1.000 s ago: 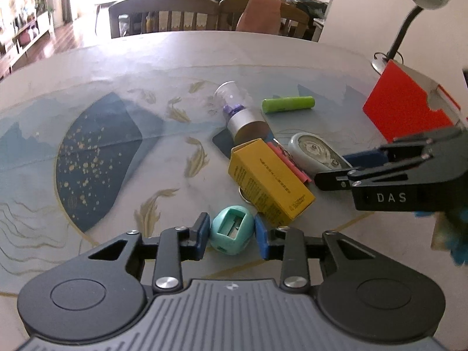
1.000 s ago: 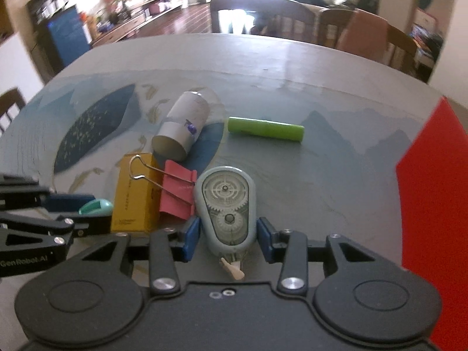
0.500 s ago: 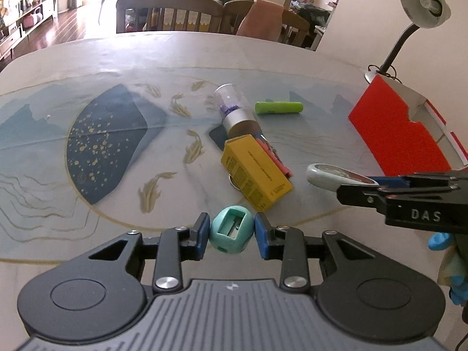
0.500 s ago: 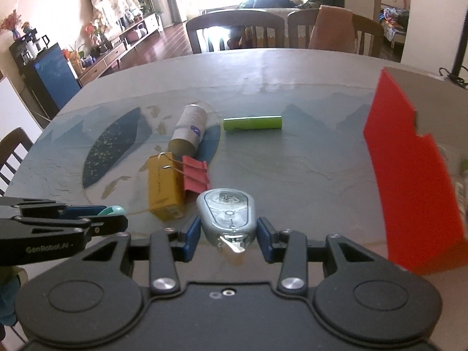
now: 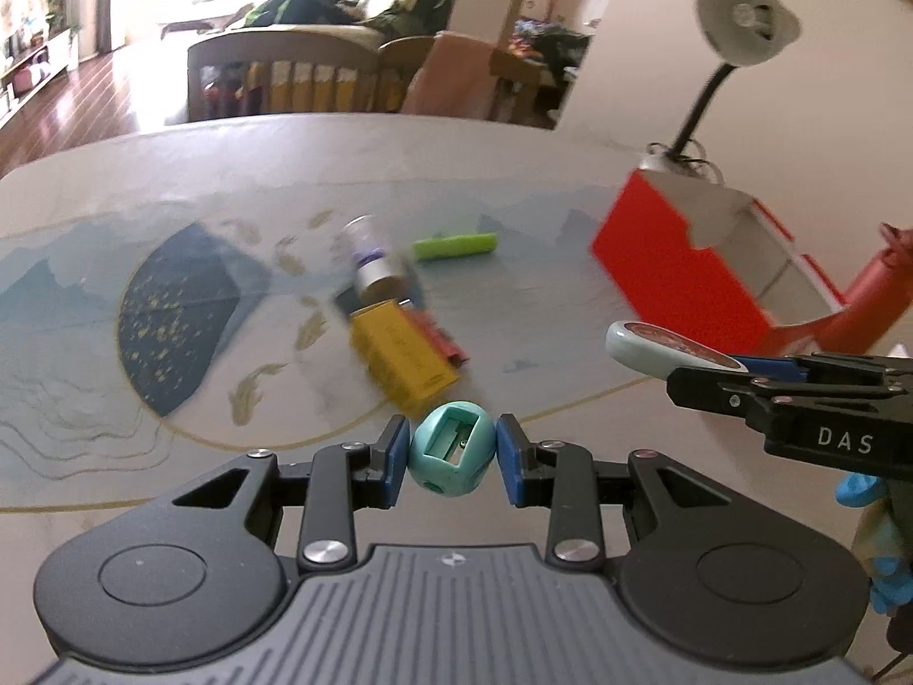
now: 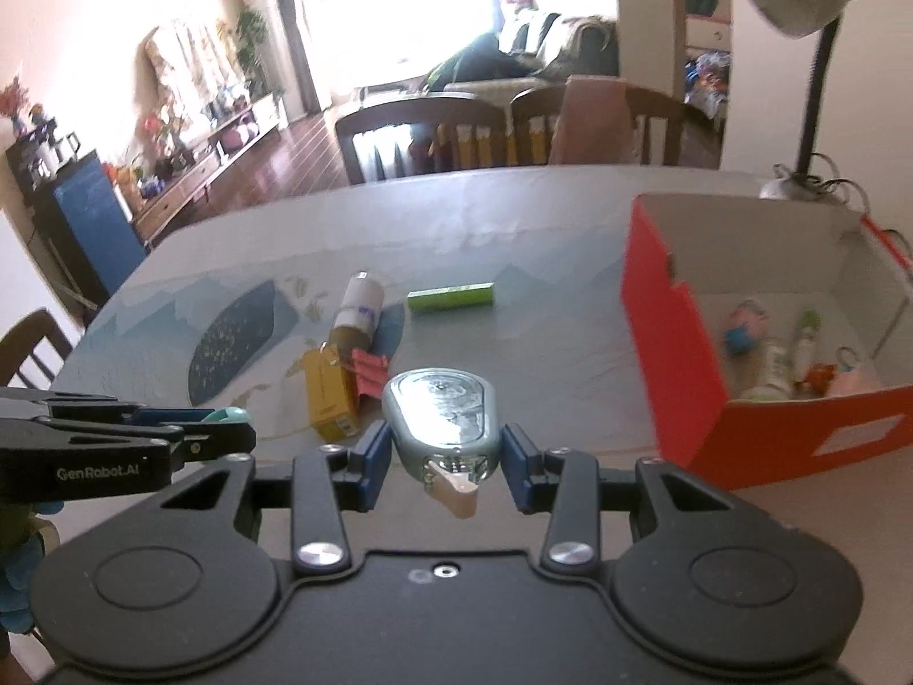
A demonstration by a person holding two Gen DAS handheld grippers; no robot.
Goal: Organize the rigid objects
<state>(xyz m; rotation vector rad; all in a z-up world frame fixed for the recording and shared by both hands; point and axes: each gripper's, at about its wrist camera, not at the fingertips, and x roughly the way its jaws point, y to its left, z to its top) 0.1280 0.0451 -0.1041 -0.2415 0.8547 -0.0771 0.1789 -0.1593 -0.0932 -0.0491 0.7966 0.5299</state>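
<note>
Pencil sharpener point(image 5: 452, 450), teal and egg-shaped, sits pinched between the blue pads of the left gripper point(image 5: 452, 452) in the left wrist view, lifted clear of the table point(image 5: 171, 182), its blade slot facing the camera. Squeezing it across its rounded sides likely keeps it from rolling out. At about twelve o'clock from it lie the leftovers in a loose cluster: a yellow box point(image 5: 402, 354) touching a red binder clip point(image 5: 442, 337), a small bottle point(image 5: 371, 262) beyond them, and a green tube point(image 5: 455, 246) further toward one o'clock. The red cardboard box point(image 5: 679, 279) stands at two o'clock, open side up, apparently the place where things are gathered. At three o'clock the right gripper point(image 5: 705, 362) reaches in sideways, carrying a correction tape dispenser point(image 5: 650, 345).

In the right wrist view the right gripper point(image 6: 445, 451) is clamped on the correction tape dispenser point(image 6: 442, 416) across its narrow end, flat face up and beige tip toward the camera. The red cardboard box point(image 6: 667, 331) is at two o'clock, its white inside already holding several small items, too blurred to name. The left gripper point(image 6: 228, 428) shows at nine o'clock with the pencil sharpener point(image 6: 228, 414) peeking out. Both loads seem bound for the box; the yellow box point(image 6: 331, 399), binder clip point(image 6: 368, 371), bottle point(image 6: 356, 314) and green tube point(image 6: 451, 297) remain on the table point(image 6: 513, 217).
</note>
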